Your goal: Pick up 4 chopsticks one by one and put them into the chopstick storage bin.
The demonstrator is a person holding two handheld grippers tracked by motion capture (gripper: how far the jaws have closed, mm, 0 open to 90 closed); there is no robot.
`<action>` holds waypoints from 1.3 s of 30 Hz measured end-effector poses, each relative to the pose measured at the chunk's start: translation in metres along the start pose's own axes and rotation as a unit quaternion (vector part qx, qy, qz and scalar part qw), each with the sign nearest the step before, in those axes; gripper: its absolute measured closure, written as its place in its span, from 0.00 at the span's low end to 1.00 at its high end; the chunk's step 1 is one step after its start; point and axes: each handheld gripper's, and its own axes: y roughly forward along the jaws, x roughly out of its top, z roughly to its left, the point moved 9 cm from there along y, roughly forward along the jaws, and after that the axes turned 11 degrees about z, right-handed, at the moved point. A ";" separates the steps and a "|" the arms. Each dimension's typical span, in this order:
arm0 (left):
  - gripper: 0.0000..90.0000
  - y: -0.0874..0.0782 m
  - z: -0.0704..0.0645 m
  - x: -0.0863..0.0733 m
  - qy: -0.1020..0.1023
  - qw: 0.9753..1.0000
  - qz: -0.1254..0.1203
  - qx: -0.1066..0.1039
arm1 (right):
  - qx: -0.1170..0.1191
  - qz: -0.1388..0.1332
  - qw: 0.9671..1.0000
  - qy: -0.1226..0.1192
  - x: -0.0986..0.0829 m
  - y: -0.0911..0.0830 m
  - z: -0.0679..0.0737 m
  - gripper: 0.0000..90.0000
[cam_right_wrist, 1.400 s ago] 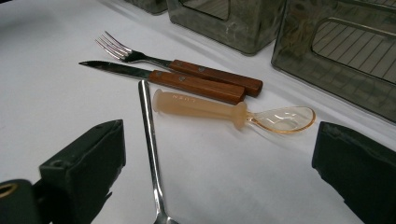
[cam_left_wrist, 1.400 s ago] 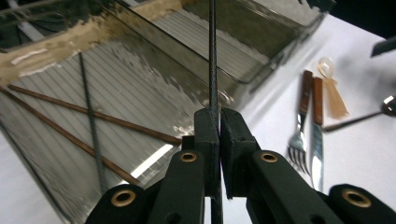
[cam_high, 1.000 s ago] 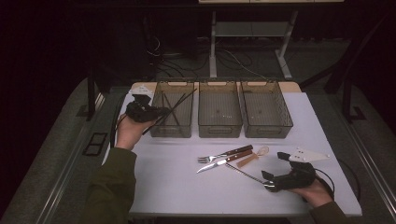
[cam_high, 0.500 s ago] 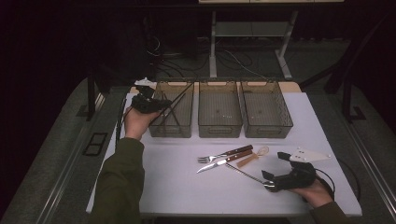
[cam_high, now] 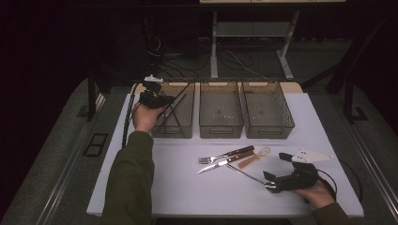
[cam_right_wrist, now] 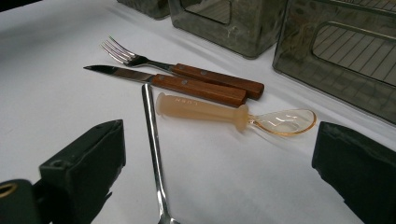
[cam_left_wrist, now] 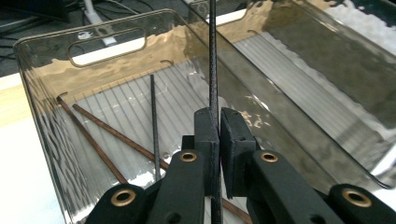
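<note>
Left claw [cam_left_wrist: 214, 140] pinches a black chopstick [cam_left_wrist: 213, 56] over the far-left bin [cam_left_wrist: 51, 107]; right claw [cam_right_wrist: 219, 168] spread above a metal handle [cam_right_wrist: 154, 154] on the bench [cam_right_wrist: 56, 102].

You can see raised letters moulded into the handle of the translucent spoon [cam_right_wrist: 233, 115], lying ahead of your right gripper's spread jaws. They are too faint to read.
</note>
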 end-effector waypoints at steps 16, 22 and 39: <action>0.95 0.023 0.010 -0.013 -0.019 0.999 0.044 0.026 | 0.002 0.001 1.000 0.000 0.000 -0.001 0.000 0.03; 0.85 0.024 0.011 -0.014 -0.020 0.998 0.043 0.033 | 0.001 0.001 1.000 0.000 0.000 -0.001 0.001 0.03; 0.58 0.001 -0.013 -0.006 0.012 1.000 -0.003 -0.001 | 0.000 0.000 1.000 0.000 0.000 -0.001 0.001 0.03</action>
